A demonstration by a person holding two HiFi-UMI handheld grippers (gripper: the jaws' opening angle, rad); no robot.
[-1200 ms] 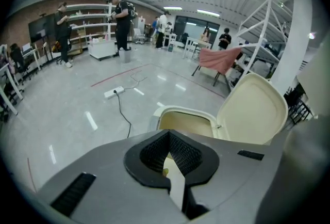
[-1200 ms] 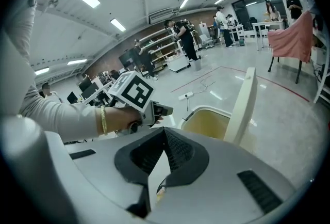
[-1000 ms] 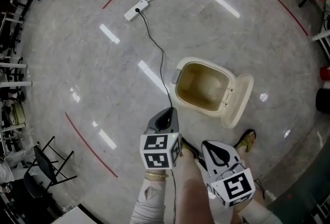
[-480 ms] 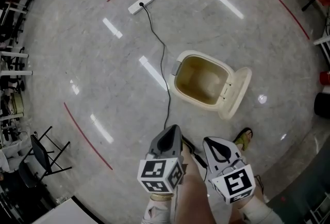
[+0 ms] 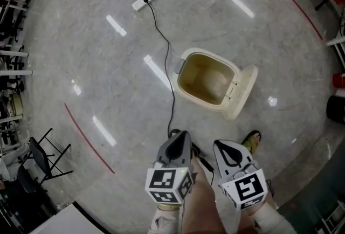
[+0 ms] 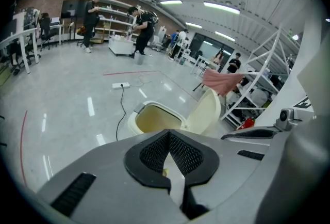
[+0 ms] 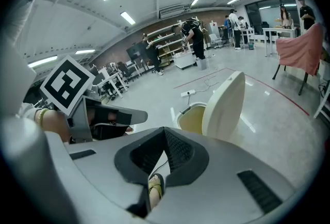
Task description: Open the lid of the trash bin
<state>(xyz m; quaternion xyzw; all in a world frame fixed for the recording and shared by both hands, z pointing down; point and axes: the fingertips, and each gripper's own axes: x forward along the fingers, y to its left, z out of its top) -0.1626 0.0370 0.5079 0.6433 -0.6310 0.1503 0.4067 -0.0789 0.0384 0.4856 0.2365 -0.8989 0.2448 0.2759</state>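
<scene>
The cream trash bin (image 5: 190, 59) stands on the floor at 12 o'clock from both grippers. Its long axis runs 10 to 4 o'clock, and the lid (image 5: 241, 91) is swung open at the 4 o'clock end. Inside, only yellowish walls show. The left gripper (image 5: 179, 135) and right gripper (image 5: 219, 145) have their jaws closed on nothing.

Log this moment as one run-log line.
lid: open | left gripper: shut, empty | right gripper: shut, empty | both apart from trash bin

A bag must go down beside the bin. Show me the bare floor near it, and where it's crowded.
Bare: the floor between the black cable and the red line, left of the trash bin; also the floor right of its open lid. Crowded: the bin's near side, with cable and sandalled foot.
</scene>
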